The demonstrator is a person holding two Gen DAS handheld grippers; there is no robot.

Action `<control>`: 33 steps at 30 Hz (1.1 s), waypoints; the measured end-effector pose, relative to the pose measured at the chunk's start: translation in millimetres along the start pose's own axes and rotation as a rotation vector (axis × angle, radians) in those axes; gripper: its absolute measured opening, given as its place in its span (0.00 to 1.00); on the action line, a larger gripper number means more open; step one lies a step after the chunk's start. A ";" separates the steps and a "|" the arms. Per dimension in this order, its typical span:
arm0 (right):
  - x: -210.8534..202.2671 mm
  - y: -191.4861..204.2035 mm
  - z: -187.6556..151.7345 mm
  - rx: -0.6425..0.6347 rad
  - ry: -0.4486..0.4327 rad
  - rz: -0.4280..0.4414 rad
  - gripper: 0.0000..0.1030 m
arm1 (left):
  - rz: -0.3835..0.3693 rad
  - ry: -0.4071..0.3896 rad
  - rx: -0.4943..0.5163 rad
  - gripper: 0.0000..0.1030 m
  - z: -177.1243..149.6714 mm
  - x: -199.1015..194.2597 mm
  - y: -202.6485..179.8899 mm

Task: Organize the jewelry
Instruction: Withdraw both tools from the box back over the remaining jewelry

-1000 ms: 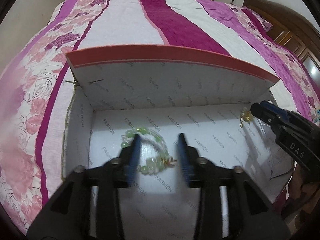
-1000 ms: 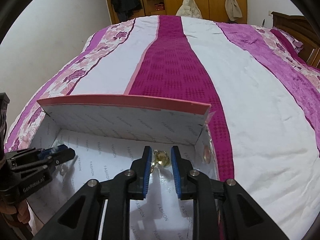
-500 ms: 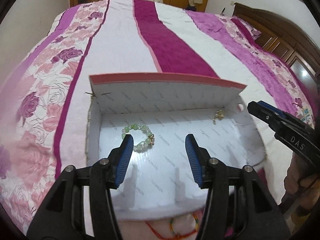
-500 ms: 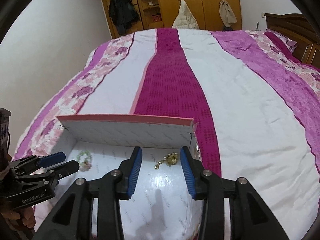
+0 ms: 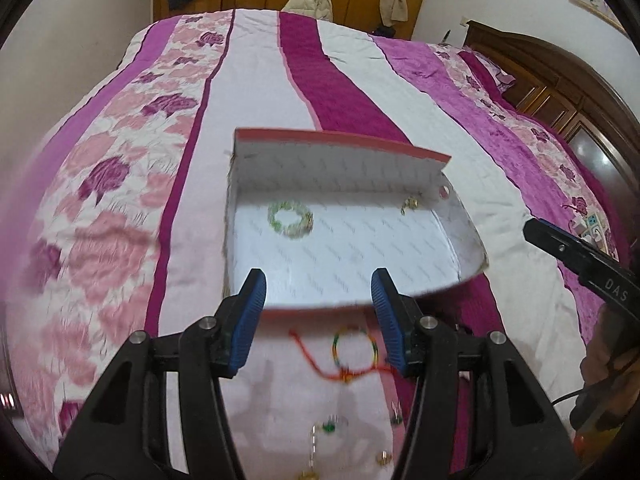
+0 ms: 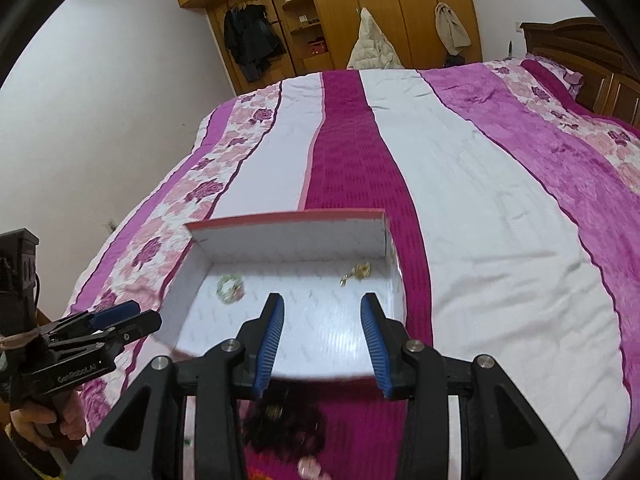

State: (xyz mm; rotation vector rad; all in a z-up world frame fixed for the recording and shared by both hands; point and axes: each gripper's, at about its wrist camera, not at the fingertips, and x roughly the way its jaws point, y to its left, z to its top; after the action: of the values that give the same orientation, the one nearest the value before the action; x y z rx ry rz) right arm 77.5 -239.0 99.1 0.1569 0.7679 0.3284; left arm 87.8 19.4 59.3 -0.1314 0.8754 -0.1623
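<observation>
An open white cardboard box [image 5: 460,216] with a red rim lies on the bed; it also shows in the right wrist view [image 6: 280,248]. Inside lie a green bead bracelet [image 5: 290,219] [image 6: 229,288] at the left and a small gold piece [image 5: 410,204] [image 6: 358,273] at the right. My left gripper [image 5: 318,320] is open and empty, above the box's near edge. My right gripper [image 6: 322,344] is open and empty, above the box's near right part. A multicoloured bangle [image 5: 355,346] with a red cord [image 5: 316,364] lies on the bed in front of the box.
Several small jewellery pieces [image 5: 330,426] lie on the bedspread [image 5: 120,200] near the bottom edge. A black lacy item [image 6: 284,424] lies in front of the box. A wooden headboard [image 5: 560,80] is at the right, wardrobes [image 6: 340,20] beyond the bed.
Both grippers have pulled back and up from the box and opened wider. The bracelet and gold piece stay in the box. The jewellery in front of the box has come into view.
</observation>
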 end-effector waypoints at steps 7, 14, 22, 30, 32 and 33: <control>-25.8 3.2 -33.2 -0.022 0.040 -0.012 0.42 | 0.006 0.035 -0.030 0.46 -36.5 -12.7 8.8; -24.5 1.5 -70.9 -0.020 0.120 -0.028 0.42 | 0.017 0.074 -0.033 0.46 -61.4 -16.4 14.8; -12.4 -13.2 -105.4 0.033 0.214 -0.017 0.42 | 0.029 0.120 -0.033 0.47 -88.6 -12.3 19.3; 0.5 -12.3 -122.6 -0.001 0.280 -0.018 0.42 | 0.004 0.181 -0.027 0.47 -105.9 6.5 14.8; 3.7 -13.2 -123.5 -0.003 0.290 -0.018 0.42 | 0.003 0.181 -0.011 0.47 -108.0 9.1 11.5; 6.1 -13.3 -124.3 -0.003 0.298 -0.019 0.42 | 0.007 0.181 -0.004 0.47 -109.1 10.4 10.4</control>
State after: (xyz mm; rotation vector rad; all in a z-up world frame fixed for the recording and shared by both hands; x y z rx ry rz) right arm -2.6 -246.8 3.3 0.0983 1.0628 0.3390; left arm 11.1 22.4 -19.6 -0.1184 1.0568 -0.1673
